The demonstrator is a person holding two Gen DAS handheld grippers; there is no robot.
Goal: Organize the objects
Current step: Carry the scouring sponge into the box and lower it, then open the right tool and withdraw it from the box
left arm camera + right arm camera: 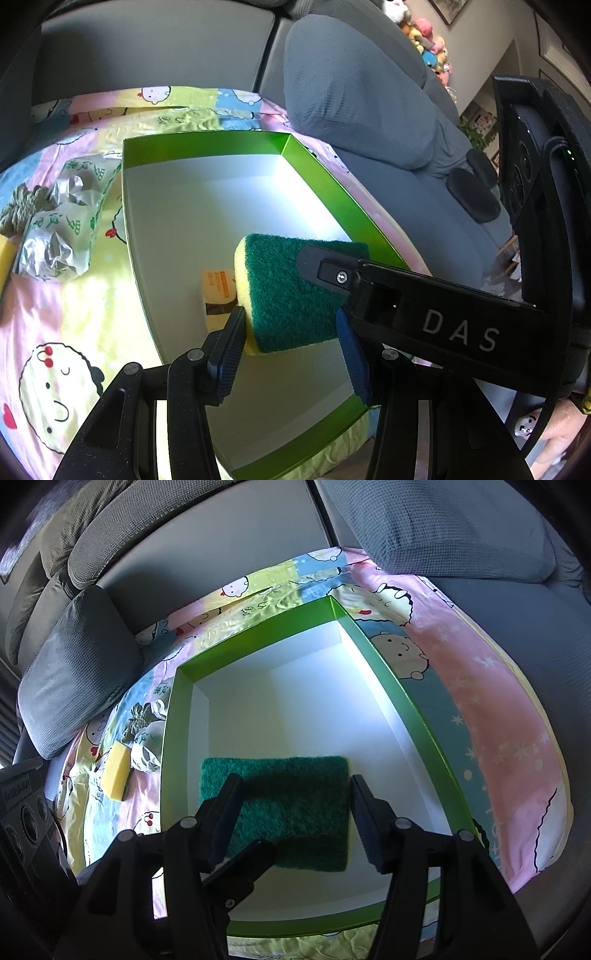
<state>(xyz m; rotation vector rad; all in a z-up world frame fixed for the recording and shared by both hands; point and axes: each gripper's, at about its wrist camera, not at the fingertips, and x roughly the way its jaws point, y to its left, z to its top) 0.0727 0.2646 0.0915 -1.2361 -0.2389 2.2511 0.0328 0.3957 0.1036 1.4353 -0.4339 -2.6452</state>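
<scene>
A green-and-yellow scouring sponge (291,295) hangs tilted just above the white floor of a green-walled box (332,192). My left gripper (290,325) is shut on it, one pad against the yellow side and the blue pad against the opposite edge. One finger (321,269) of the right gripper lies across the sponge's far corner. In the right wrist view the sponge (295,812) shows green side up between the spread fingers of my right gripper (295,781), which stands open, its right pad just clear of the sponge. A left finger (251,856) shows at the sponge's near left corner.
A small yellow-orange packet (218,295) lies in the box beside the sponge. Left of the box (406,701), on the cartoon-print sheet (55,314), are crumpled green-printed wrappers (62,221), a green leaf-shaped piece (22,214) and a yellow sponge (116,771). Grey sofa cushions (74,679) ring the sheet.
</scene>
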